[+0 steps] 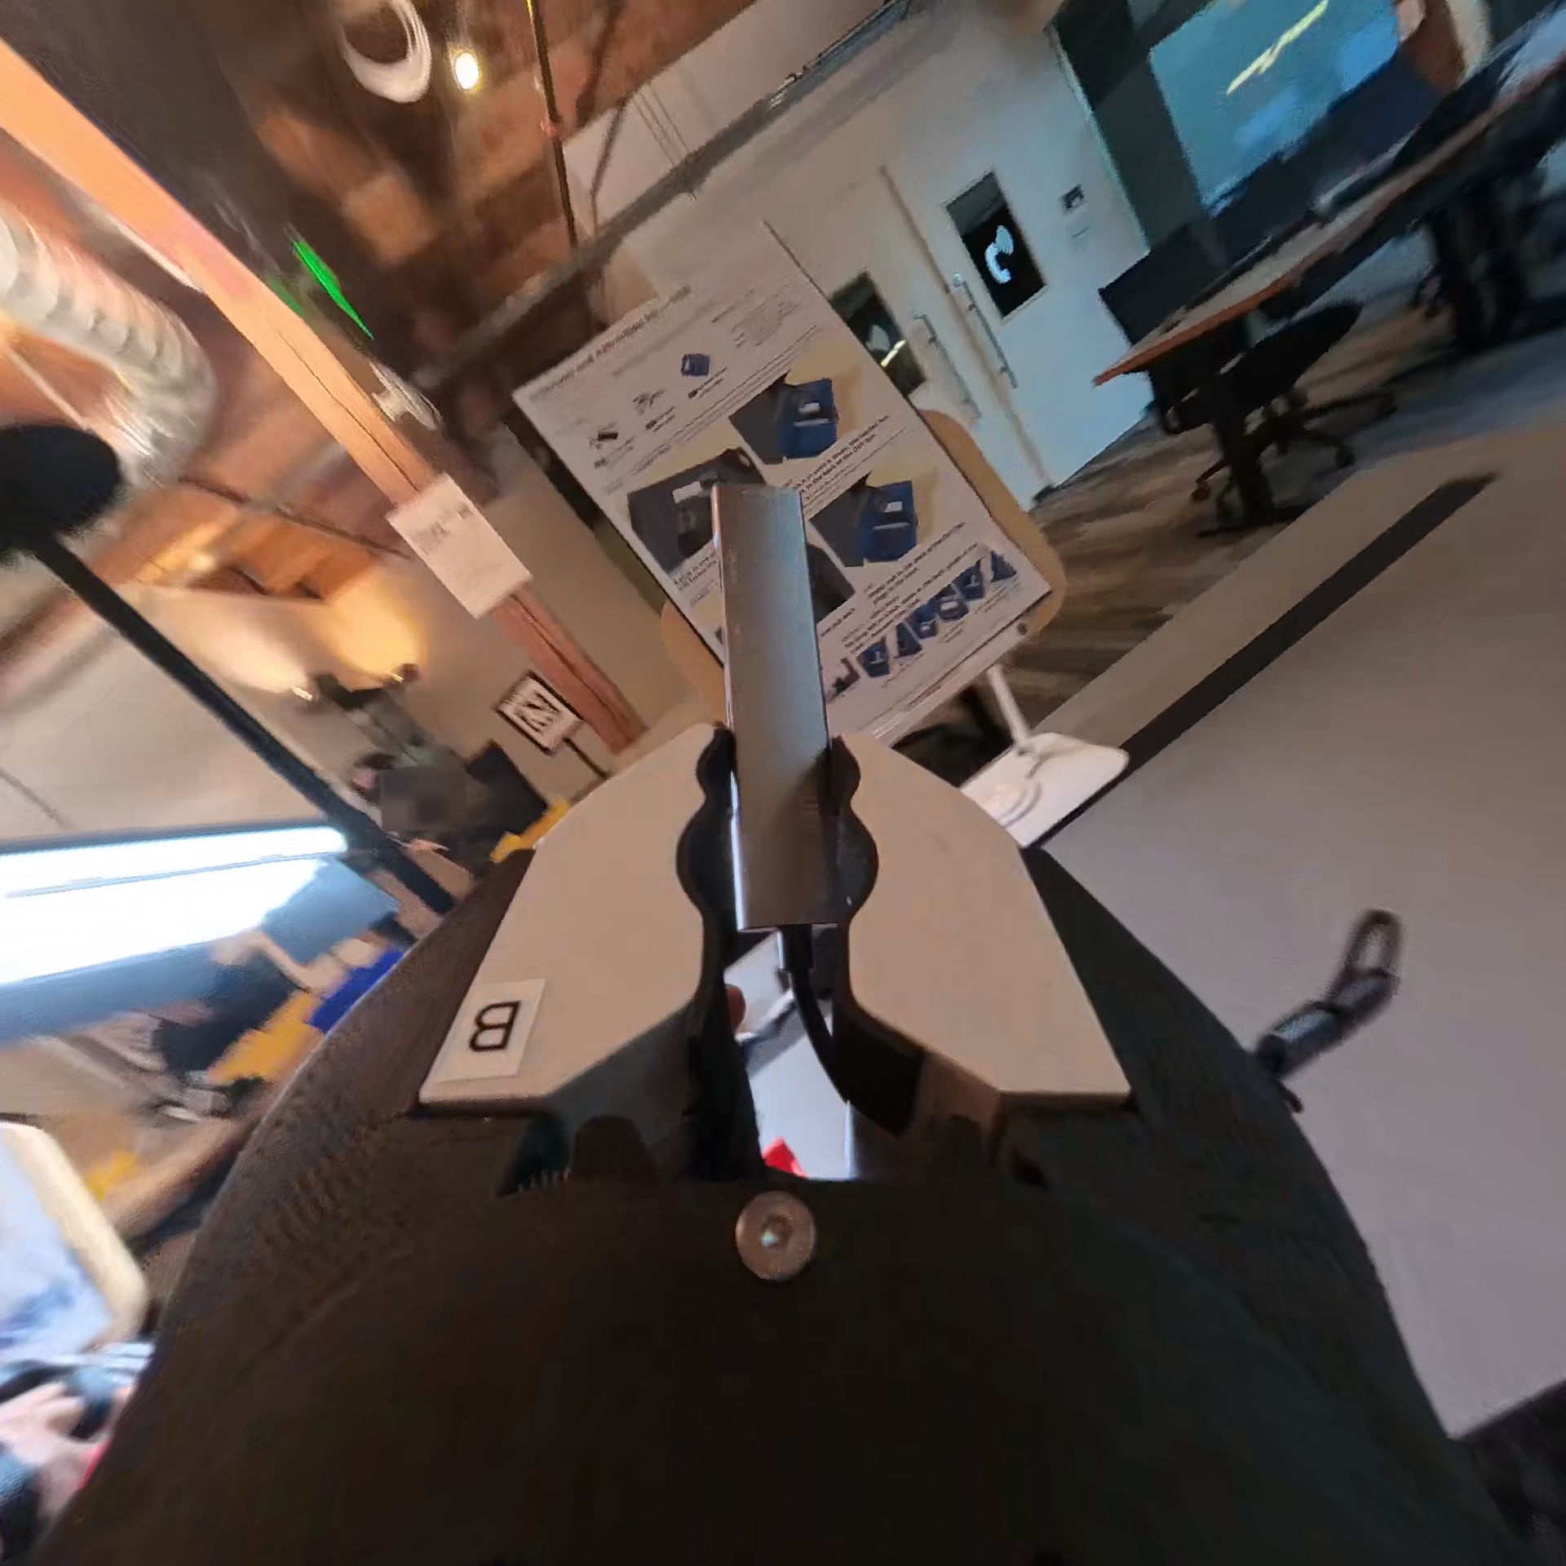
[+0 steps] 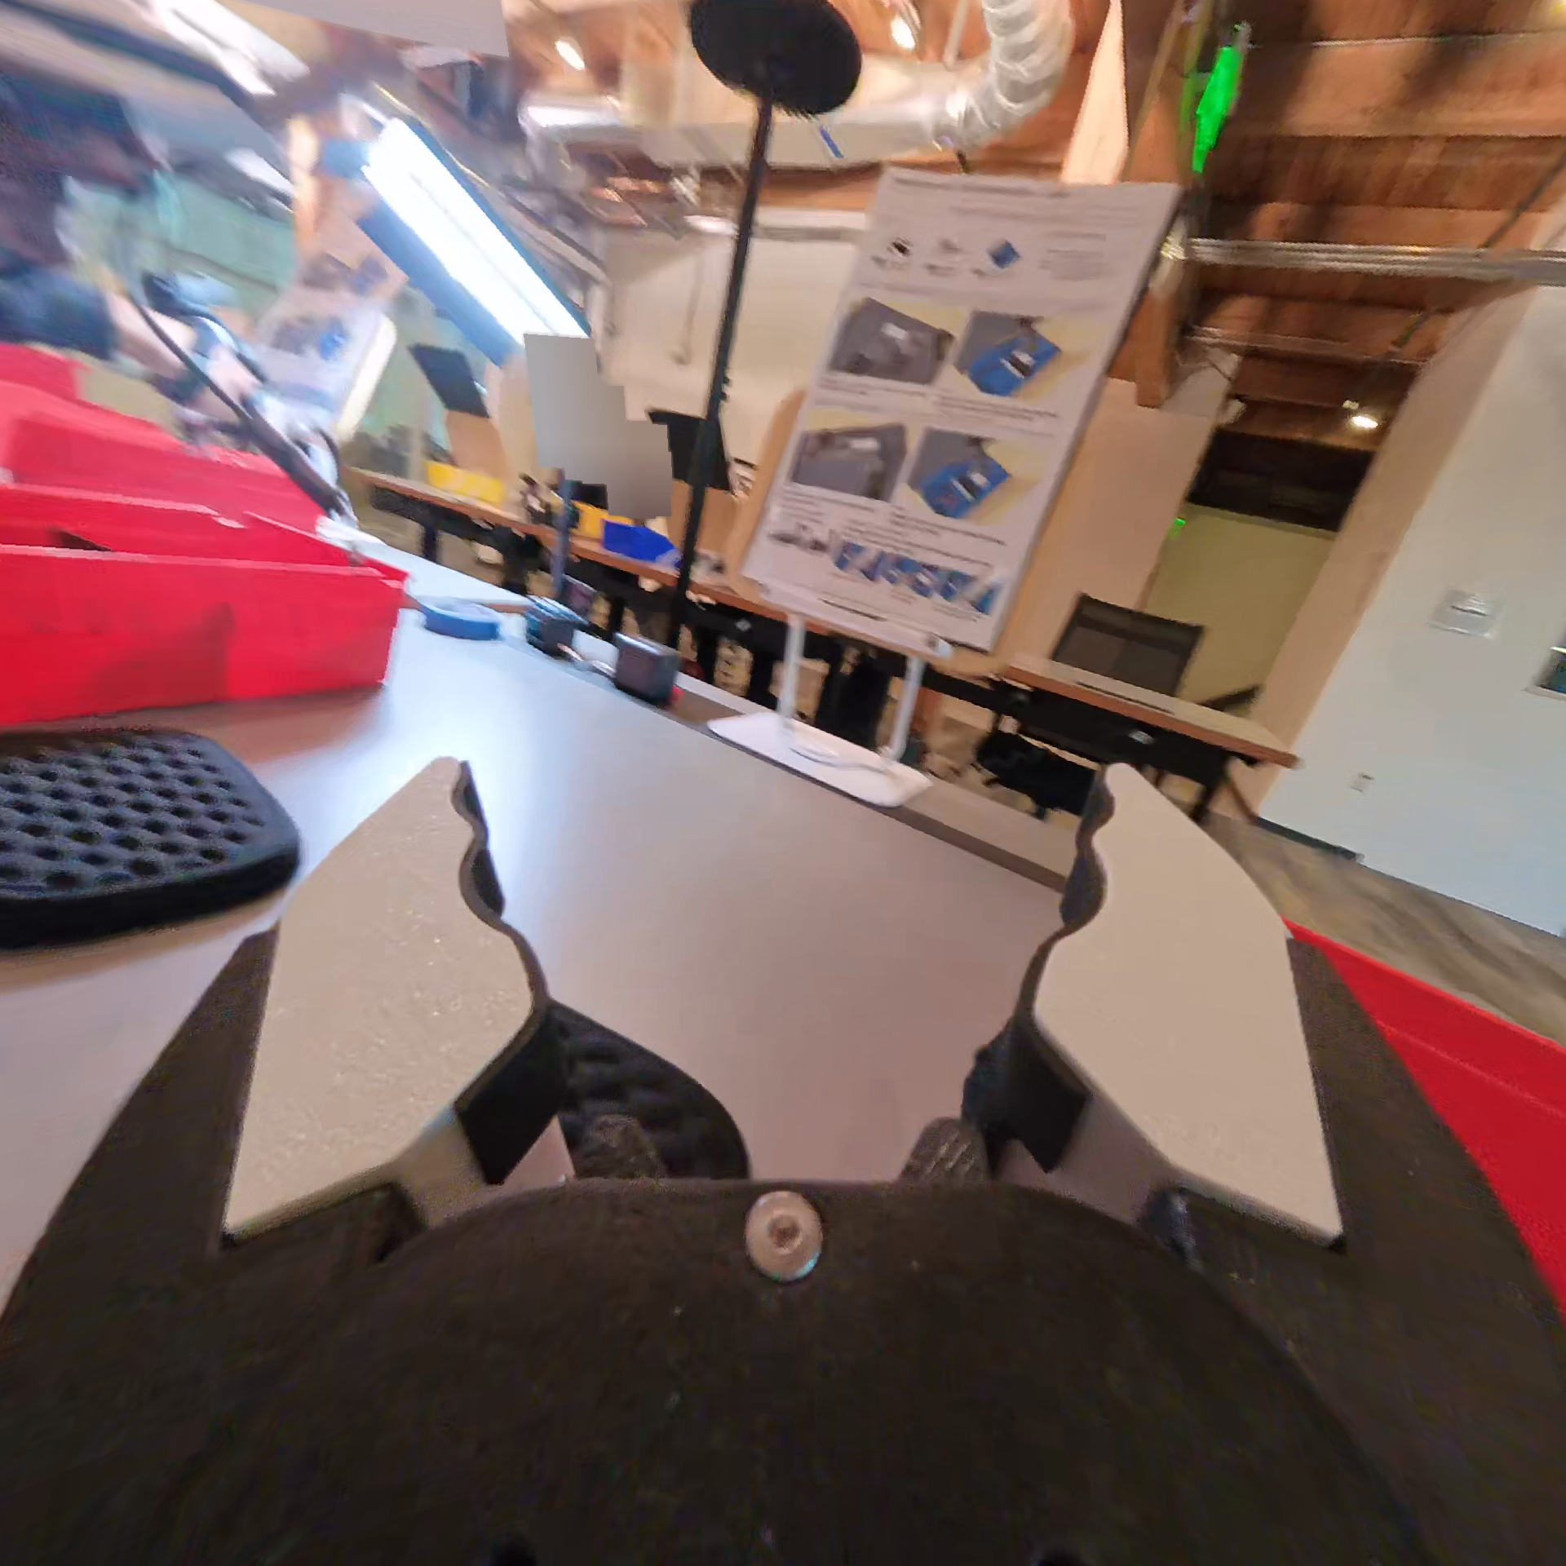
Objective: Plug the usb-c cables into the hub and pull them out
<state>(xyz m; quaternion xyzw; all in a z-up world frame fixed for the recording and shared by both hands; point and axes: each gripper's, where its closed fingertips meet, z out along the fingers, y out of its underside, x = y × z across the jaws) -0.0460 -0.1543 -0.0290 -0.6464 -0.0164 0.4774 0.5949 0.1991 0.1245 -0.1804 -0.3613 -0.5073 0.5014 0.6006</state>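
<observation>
Grey metal, the hub (image 1: 771, 678) stands clamped between the fingers of my left gripper (image 1: 778, 754), its long body sticking out past the fingertips and up off the table (image 1: 1271, 763). Its black cable (image 1: 813, 1008) runs back from the near end between the fingers. A loose cable plug (image 1: 1330, 1008) lies on the table to the right, well apart from the hub. My right gripper (image 2: 784, 784) is spread wide with nothing in it, low over the table. A red bin (image 2: 195, 627) and a black perforated pad (image 2: 119, 830) sit to its left; a sign stand (image 2: 949, 424) stands at the far edge.
</observation>
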